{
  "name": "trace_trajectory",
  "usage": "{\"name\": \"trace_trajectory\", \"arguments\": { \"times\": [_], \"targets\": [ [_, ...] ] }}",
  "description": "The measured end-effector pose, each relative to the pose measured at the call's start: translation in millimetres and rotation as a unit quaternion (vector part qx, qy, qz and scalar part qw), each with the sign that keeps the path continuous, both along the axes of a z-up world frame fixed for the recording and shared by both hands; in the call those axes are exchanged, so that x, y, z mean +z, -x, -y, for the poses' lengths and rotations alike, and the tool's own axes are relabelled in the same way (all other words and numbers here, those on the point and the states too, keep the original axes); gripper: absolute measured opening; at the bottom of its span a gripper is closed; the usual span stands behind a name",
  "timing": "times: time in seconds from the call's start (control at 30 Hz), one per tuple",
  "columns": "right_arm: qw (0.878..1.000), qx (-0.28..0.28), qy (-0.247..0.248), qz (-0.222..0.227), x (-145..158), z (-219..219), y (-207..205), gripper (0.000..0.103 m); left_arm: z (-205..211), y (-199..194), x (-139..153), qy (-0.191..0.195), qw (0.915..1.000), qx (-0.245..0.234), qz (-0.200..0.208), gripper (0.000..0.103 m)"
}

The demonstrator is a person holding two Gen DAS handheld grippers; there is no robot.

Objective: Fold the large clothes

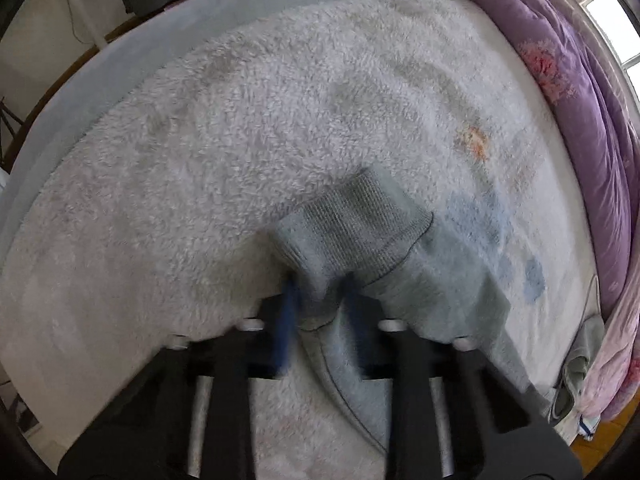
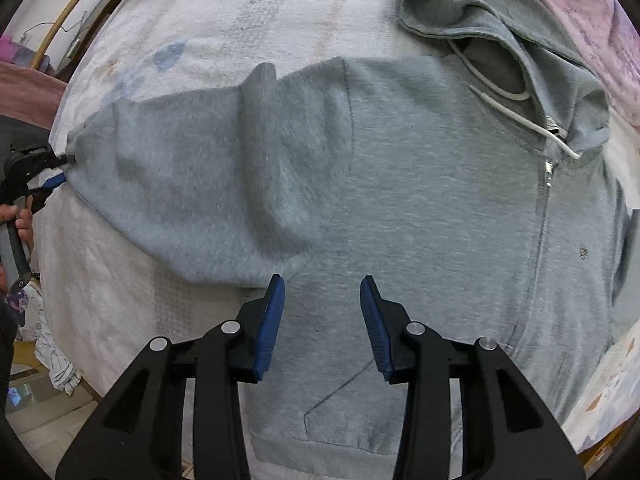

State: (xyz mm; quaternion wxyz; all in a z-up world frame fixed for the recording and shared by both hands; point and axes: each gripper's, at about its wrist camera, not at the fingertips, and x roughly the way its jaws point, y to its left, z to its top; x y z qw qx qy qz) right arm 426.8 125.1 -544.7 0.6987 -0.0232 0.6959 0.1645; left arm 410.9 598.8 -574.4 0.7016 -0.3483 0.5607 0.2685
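Grey hoodie lies flat on the bed; left tongs pinch its cuff, right tongs spread.

**A bedroom at home**

The work surface is a bed spread with a white fleecy blanket. A purple quilt lies bunched along its right edge beneath a bright window. Wooden floor shows past the bed's near right corner, and crumpled laundry lies on the floor beside it.
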Motion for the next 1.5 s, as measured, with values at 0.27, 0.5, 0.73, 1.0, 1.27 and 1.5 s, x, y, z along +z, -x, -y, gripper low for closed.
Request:
{"name": "trace_trajectory", "arguments": {
  "times": [0.27,0.5,0.73,1.0,1.27,1.5],
  "targets": [
    [0.998,0.001,-0.059,-0.022,-17,-17,-4,0.002,-11,39,37,-0.003,0.9964,0.050,0.069,0.008],
    [0.997,-0.010,-0.035,-0.065,-70,-28,-3,0.001,-12,82,76,-0.017,0.9918,0.059,0.113,0.008],
    [0.994,-0.010,-0.065,-0.088,-77,-21,-15,0.000,39,86,136,-0.060,0.9842,0.003,0.167,0.007],
    [0.991,-0.061,-0.114,-0.037,-34,71,-19,0.003,164,47,225,-0.105,0.9558,-0.111,0.252,0.007],
    [0.986,-0.143,-0.082,0.020,11,232,-14,0.005,378,-12,204,-0.050,0.9228,-0.255,0.285,0.007],
    [0.972,-0.223,-0.059,0.038,14,344,6,0.006,545,-69,124,0.003,0.9079,-0.350,0.231,0.007]
  ]
}}
